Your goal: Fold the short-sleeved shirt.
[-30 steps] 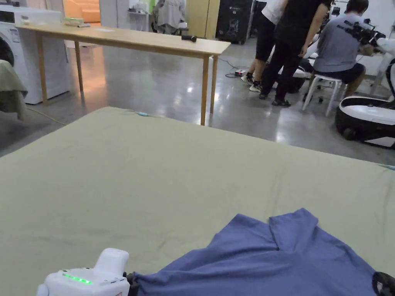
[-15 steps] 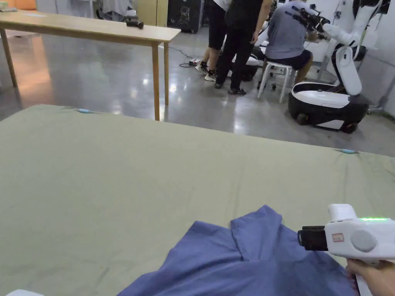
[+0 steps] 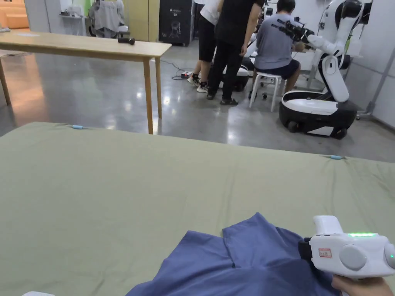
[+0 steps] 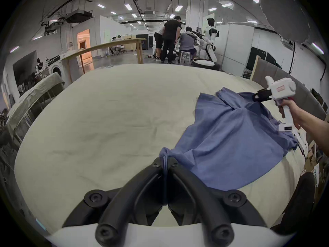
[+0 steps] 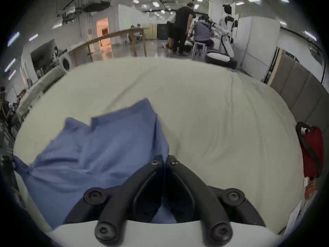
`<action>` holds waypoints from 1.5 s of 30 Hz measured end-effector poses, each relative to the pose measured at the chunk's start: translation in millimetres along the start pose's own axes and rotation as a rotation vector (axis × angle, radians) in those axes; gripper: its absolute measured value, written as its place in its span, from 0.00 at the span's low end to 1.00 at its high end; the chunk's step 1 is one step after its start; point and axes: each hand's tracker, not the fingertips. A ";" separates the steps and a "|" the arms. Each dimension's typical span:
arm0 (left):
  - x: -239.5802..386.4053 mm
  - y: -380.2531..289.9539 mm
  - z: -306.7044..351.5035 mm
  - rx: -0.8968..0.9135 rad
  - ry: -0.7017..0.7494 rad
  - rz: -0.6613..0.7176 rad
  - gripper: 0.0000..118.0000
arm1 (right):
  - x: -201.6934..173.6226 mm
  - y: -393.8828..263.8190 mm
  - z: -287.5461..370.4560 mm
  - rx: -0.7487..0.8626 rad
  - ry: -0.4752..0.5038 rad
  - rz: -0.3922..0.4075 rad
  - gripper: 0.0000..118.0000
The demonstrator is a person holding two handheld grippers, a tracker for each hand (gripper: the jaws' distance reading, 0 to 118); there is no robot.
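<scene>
On a wide surface covered in pale green cloth [image 3: 115, 185], apparently a bed, a blue short-sleeved shirt [image 4: 231, 135] lies rumpled near the front edge while a person grips it at two points. Seen from its own camera, the left gripper [image 4: 165, 163] has its fingers pressed together on a bunched corner of the fabric, which gathers into a small knot just beyond the tips. The right gripper [image 5: 164, 160], a white handheld unit with a green light in the head view [image 3: 304, 248], has its fingers closed narrowly on the shirt's right-hand edge, cloth passing between and beneath them. From the left gripper view the right gripper [image 4: 256, 97] holds its edge raised off the cloth, near a folded-over flap [image 3: 247, 235] at the far side. Holding two separated points likely serves to draw the garment taut and spread it flat before any fold is made; the shirt is not yet laid out squarely. Behind, on the polished floor, stand a long wooden table [image 3: 88, 46], several people gathered round a stool [image 3: 266, 83], and a white wheeled robot [image 3: 324, 104].
</scene>
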 end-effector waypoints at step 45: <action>64.8 405.3 152.3 0.625 0.272 -0.143 0.00 | 72.8 237.6 387.4 0.801 -0.160 -0.073 0.04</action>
